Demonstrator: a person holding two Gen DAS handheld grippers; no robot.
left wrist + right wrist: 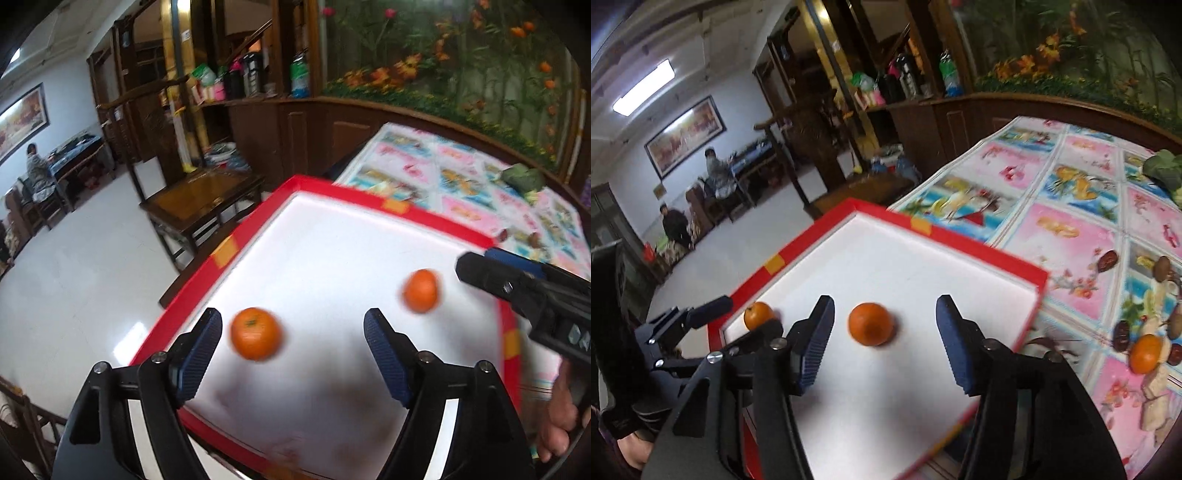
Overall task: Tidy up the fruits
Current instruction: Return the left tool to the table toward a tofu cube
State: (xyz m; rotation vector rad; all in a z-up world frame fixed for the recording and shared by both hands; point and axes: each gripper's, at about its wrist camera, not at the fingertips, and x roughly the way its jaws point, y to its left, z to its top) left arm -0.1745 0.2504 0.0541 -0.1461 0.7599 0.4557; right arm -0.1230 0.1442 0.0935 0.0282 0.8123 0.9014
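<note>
Both grippers, left gripper (293,332) and right gripper (884,321), gape wide, empty, above two oranges (870,324) in red tray (979,254).

Orange tangerines (255,333) in red-rimmed white tray (236,242), pink-and-blue floral tablecloth (1067,206), blue-padded black fingers (199,354).

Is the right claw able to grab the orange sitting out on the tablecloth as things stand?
Probably yes. The right claw is open and empty over the red tray, and the orange lies off to its right among dates and mushrooms, nothing covering it.
</note>
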